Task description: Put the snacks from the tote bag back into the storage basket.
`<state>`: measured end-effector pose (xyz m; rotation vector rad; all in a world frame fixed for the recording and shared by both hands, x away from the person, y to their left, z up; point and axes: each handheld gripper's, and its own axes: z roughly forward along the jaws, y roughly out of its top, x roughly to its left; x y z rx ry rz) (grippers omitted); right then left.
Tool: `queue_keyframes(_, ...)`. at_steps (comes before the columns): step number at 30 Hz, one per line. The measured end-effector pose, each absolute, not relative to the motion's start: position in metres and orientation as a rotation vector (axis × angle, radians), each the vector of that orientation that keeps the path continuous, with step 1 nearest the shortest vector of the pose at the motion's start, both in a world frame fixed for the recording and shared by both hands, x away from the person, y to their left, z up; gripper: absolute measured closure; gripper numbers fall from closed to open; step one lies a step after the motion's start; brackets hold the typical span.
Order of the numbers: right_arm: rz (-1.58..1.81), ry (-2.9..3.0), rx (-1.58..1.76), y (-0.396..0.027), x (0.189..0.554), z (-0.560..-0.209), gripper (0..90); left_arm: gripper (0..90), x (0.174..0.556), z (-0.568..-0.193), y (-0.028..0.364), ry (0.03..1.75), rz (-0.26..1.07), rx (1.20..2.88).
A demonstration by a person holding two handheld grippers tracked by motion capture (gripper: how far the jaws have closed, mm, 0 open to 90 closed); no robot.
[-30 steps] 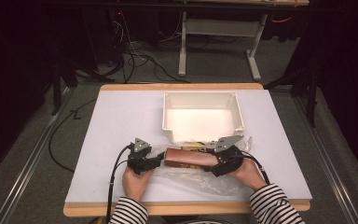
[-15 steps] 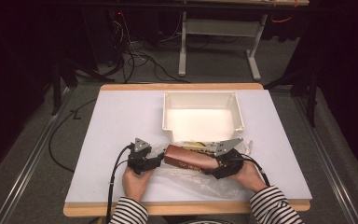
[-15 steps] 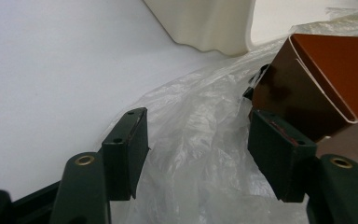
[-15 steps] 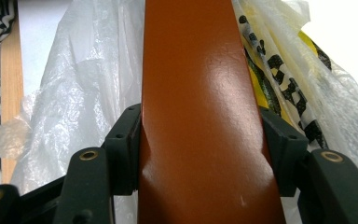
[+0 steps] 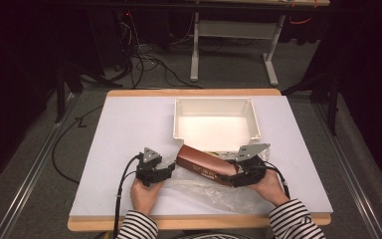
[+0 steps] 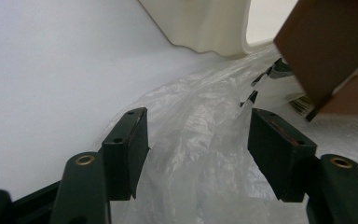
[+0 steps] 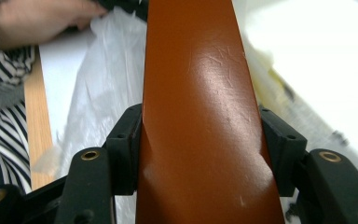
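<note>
A long brown box (image 5: 204, 167) lies slanted over a clear plastic bag (image 5: 204, 188) near the table's front. My right gripper (image 5: 236, 174) grips its right end. In the right gripper view both pads press the sides of the box (image 7: 196, 70), and the jaws of the right gripper (image 7: 200, 149) have just been closing on it. My left gripper (image 5: 166, 172) rests at the bag's left edge. Its jaws (image 6: 198, 140) stand apart with crumpled plastic bag (image 6: 200, 112) loose between them. The box's near end (image 6: 335, 51) hangs at the upper right there.
A white open bin (image 5: 214, 102) stands just behind the box, with its corner (image 6: 205, 23) close ahead of the left gripper. The left hand (image 7: 37, 18) and a striped sleeve show beside the bag. The table's wooden front edge (image 5: 199, 222) lies near the wrists.
The right gripper has closed on the box's right end and lifted it slightly. The left gripper and the bag have stayed in place.
</note>
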<state>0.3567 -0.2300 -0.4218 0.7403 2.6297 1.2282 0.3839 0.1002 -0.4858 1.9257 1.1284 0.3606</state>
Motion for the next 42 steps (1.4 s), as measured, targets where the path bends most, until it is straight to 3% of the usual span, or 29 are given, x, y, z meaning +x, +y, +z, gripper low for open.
queue_keyframes(42, 1.249, 2.496, 0.998, -0.246, 0.373, -0.370, 42.9, 41.2, 0.379, -0.484, 0.103, 1.080, 0.374, 1.896)
